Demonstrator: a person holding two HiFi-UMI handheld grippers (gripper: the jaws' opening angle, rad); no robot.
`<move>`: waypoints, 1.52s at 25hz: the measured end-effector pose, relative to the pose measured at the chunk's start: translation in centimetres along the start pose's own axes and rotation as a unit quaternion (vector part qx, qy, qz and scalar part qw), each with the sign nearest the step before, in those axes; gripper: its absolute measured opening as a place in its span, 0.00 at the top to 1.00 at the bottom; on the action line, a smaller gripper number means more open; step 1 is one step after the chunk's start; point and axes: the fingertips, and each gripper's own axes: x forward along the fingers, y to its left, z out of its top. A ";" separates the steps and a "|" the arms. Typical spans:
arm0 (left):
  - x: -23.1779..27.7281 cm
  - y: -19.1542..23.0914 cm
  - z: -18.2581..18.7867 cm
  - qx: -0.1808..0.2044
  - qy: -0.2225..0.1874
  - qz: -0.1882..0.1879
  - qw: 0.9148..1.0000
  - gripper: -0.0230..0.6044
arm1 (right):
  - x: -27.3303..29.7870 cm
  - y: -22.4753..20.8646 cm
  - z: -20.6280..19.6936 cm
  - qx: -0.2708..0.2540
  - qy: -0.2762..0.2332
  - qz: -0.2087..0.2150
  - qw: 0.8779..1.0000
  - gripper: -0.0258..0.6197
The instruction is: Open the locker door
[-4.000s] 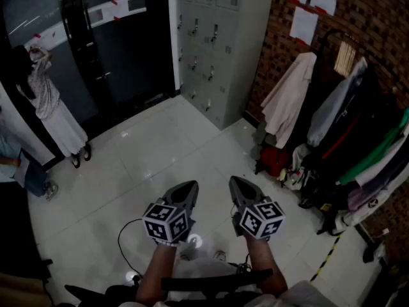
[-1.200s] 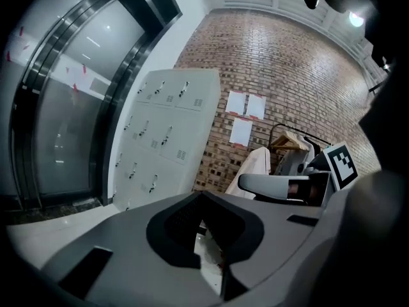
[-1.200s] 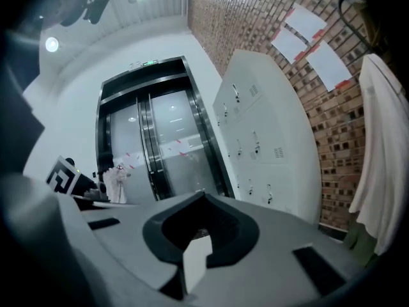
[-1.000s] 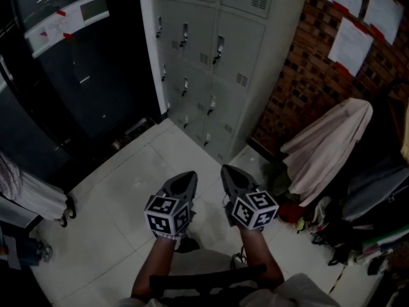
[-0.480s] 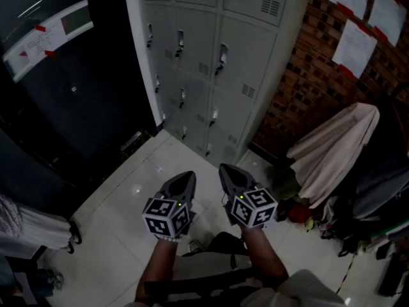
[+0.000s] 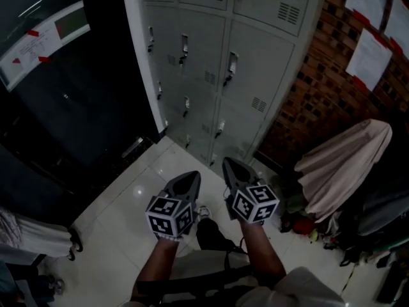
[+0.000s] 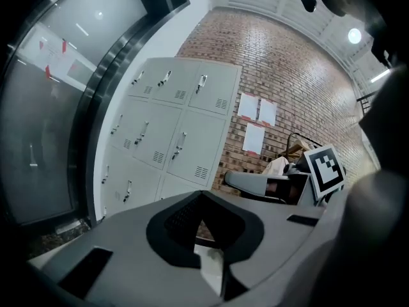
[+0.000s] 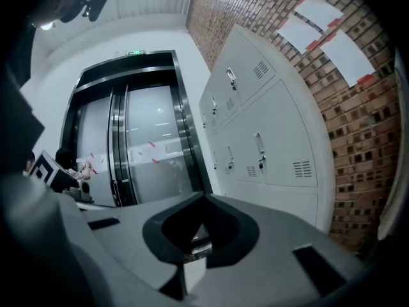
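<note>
A bank of grey metal lockers (image 6: 239, 56) stands ahead against the wall, every door closed, each with a small latch handle (image 6: 228, 68). My left gripper (image 6: 192, 175) and right gripper (image 6: 227, 164) are held side by side above the white floor, well short of the lockers and pointing toward them. Both are shut with nothing between the jaws. In the left gripper view the lockers (image 7: 172, 123) fill the middle beyond the closed tip (image 7: 203, 194). In the right gripper view the locker doors (image 8: 268, 139) lie to the right of the closed tip (image 8: 203, 197).
Dark glass lift doors (image 6: 70, 75) stand left of the lockers. A brick wall (image 6: 326, 88) with pinned papers (image 6: 370, 50) is at the right, with a rack of hanging clothes (image 6: 348, 165) below it. A person's shoe and pale skirt (image 6: 38, 238) show at the lower left.
The lockers have grown larger and nearer in the head view as I walked toward them. Both grippers stay shut and side by side.
</note>
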 end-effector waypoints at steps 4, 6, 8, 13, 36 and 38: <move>3.5 3.6 2.6 0.006 -0.010 0.006 1.000 0.98 | 5.5 -2.8 2.2 -0.010 -0.013 -0.016 1.000 0.95; 5.6 5.1 3.7 0.006 -0.011 0.006 1.000 0.98 | 7.8 -4.5 3.4 -0.017 -0.022 -0.028 0.999 0.94; 7.7 6.4 5.0 0.005 -0.012 0.005 1.000 0.98 | 10.0 -6.2 4.6 -0.017 -0.029 -0.041 0.999 0.93; 12.1 9.4 7.7 0.000 -0.013 0.006 1.000 0.98 | 14.9 -9.3 7.0 -0.017 -0.032 -0.050 0.998 0.93; 25.8 14.1 13.0 0.016 -0.004 -0.017 1.000 0.98 | 30.3 -23.4 14.5 -0.080 -0.060 -0.205 0.974 0.74; 26.0 14.5 12.8 0.013 -0.003 -0.015 1.000 0.98 | 31.2 -23.7 14.4 -0.086 -0.055 -0.222 0.970 0.74</move>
